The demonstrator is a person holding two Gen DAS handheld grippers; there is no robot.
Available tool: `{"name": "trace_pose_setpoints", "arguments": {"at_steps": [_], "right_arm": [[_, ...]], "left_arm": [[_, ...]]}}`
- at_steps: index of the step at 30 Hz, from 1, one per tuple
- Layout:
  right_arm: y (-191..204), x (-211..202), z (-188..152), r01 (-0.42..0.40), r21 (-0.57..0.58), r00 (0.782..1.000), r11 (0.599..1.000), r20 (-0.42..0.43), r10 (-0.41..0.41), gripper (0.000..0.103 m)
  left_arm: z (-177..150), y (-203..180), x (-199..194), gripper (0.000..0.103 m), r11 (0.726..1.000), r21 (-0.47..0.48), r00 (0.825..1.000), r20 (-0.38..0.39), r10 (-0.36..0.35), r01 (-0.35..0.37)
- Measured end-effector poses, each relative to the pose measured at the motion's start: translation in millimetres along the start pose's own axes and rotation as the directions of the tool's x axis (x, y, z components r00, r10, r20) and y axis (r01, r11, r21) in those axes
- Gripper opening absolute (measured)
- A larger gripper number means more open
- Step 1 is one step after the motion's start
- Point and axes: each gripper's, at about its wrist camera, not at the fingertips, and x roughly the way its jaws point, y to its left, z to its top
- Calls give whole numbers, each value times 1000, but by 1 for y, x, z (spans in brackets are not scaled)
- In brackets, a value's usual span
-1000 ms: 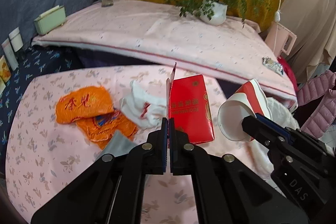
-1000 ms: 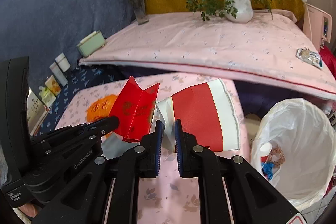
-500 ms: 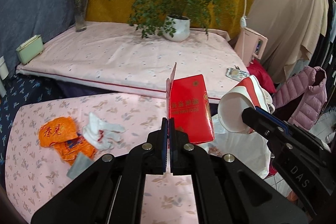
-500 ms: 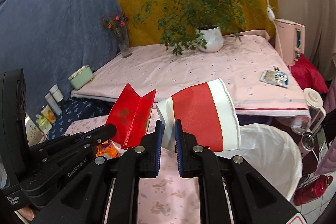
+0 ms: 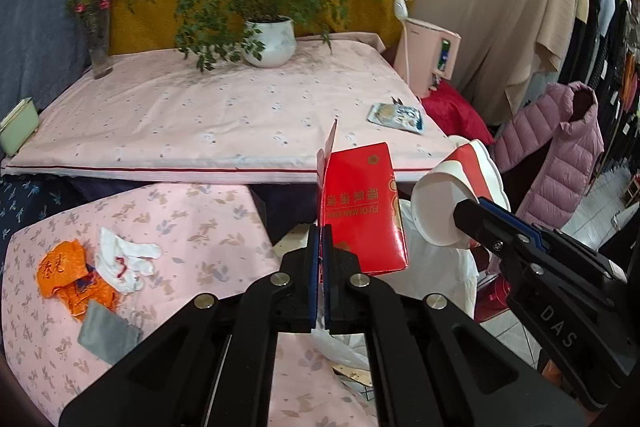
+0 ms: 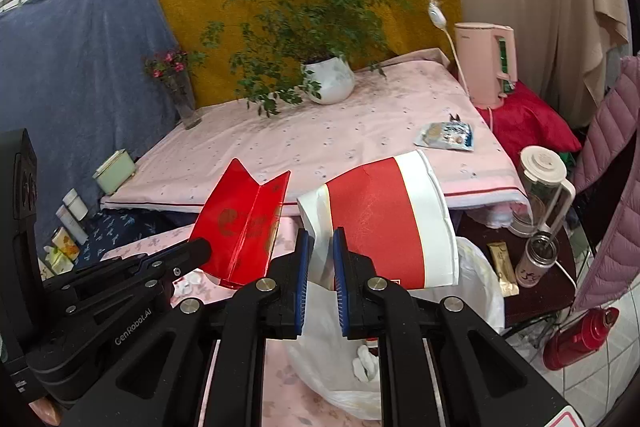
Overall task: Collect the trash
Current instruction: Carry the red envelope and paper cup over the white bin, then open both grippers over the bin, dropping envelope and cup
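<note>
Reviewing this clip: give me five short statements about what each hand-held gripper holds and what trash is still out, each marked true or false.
1. The left hand-held gripper is shut on a flattened red cardboard packet. True.
2. The right hand-held gripper holds a green glass bottle. False: it pinches a squashed red-and-white paper cup.
3. The white plastic bin bag is below the cup. True.
4. The pink floral table has no trash left. False: a crumpled orange wrapper and a crumpled white tissue lie there.
5. The silver snack packet sits inside the bin bag. False: it lies on the raised pink cloth-covered surface.
</note>
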Motion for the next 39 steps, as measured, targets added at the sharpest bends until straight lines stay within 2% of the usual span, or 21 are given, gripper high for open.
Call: {"name": "trace_pose_setpoints", "arguments": {"at_steps": [6,20,21,23,24,28,39], "right_arm": [[-26,5,-10,31,35,999,999,-22,-30,12],[-51,26,-21,60,65,996,996,-74,-55,12],[-52,28,-21,63,64,995,996,-78,-58,12],[-52,30,-22,76,63,994,995,-82,-70,12],[-53,30,-22,80,65,994,995,-80,-74,13],[-56,30,-21,87,73,993,994,-80,-81,28],[-47,24,-20,76,69,995,995,-72,-71,34]], "left_arm": [[-6,-24,18,1,999,29,998,-45,-40,41],[-18,-39,46,3,997,62,994,-102,-44,50],[-18,-38,47,5,997,58,993,-109,-45,52],[-18,-36,49,19,998,48,993,-110,-37,43],[-18,-34,49,29,998,43,994,-104,-30,35],[-16,-31,48,41,999,34,996,-89,-22,25],[-14,-20,35,42,1000,20,998,-56,2,-1]]}}
